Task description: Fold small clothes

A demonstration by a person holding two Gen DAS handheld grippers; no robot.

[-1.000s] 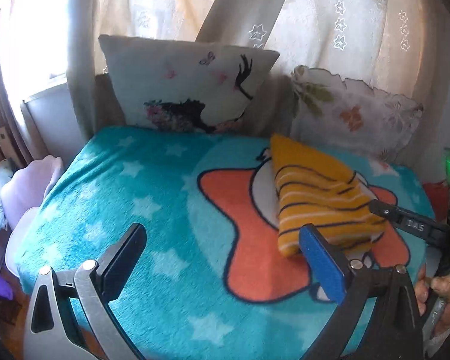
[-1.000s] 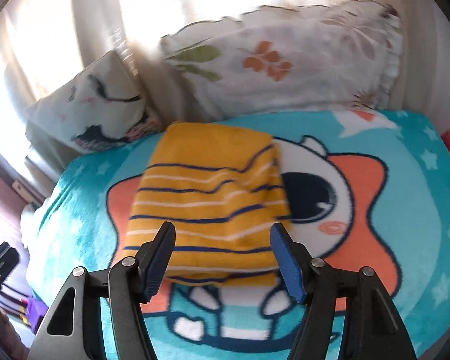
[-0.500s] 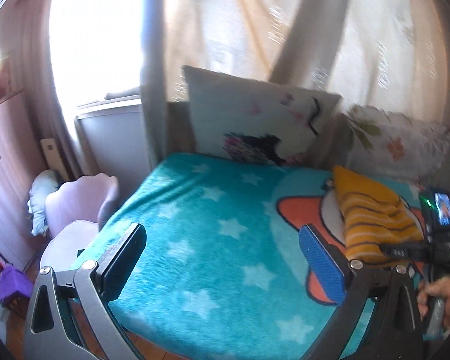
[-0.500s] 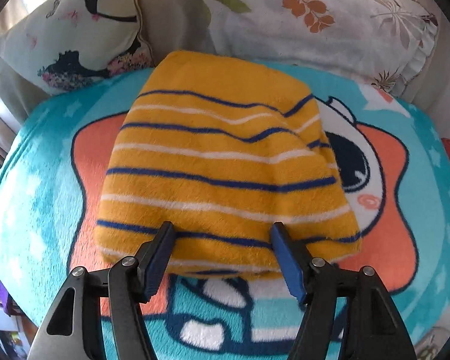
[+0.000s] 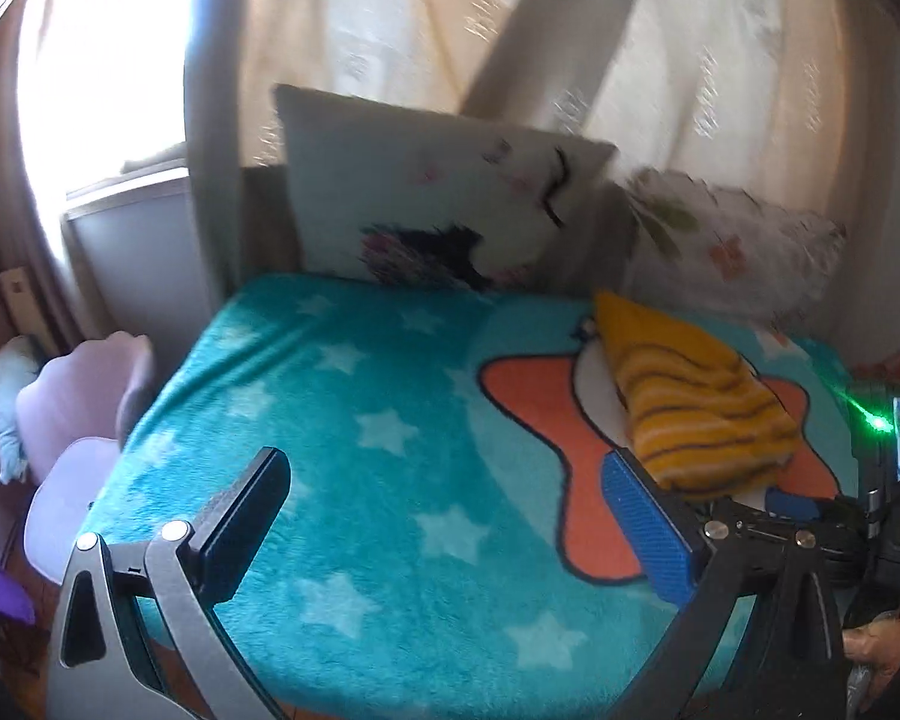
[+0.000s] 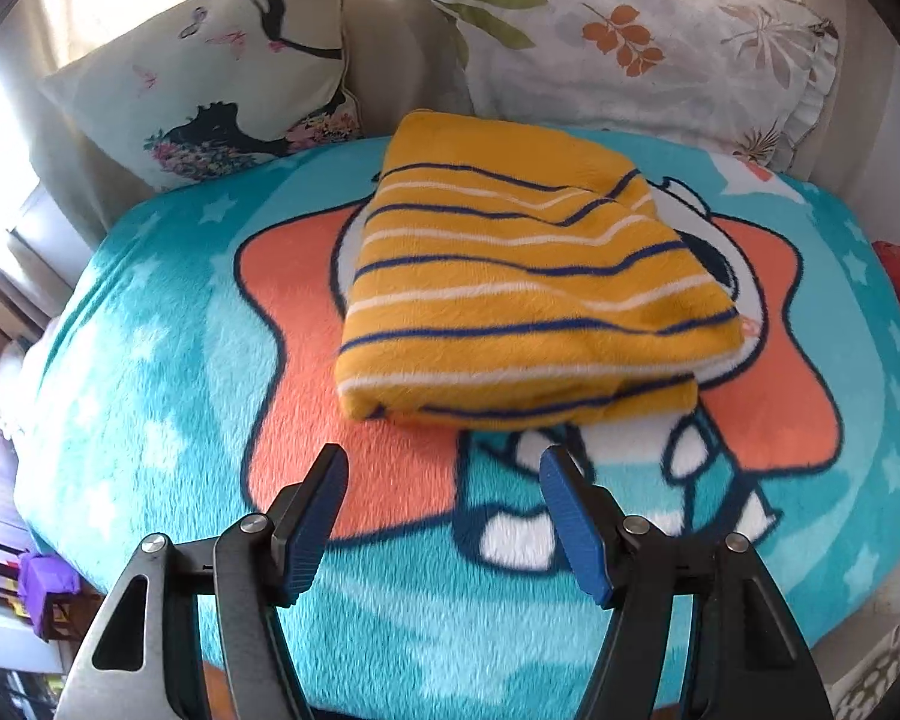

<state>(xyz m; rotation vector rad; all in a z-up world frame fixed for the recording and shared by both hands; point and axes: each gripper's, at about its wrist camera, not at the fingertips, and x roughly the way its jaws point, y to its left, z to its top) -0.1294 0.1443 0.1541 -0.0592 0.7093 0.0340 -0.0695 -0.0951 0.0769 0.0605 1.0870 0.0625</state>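
A teal blanket [image 6: 150, 360] is covering the bed. The striped yellow garment [image 6: 522, 282] is lying on it already folded into a compact rectangle, toward 12 o'clock in the right wrist view and 3 o'clock in the left. Folding appears complete; no other clothes are showing. The right tongs [image 6: 444, 516] and left tongs [image 5: 444, 516] are both standing wide apart, gripping nothing.

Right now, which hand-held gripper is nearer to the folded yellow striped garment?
Right. The right hand-held gripper hangs open just before the folded yellow striped garment, not touching it. The left hand-held gripper is open farther off, over the teal blanket beside it.
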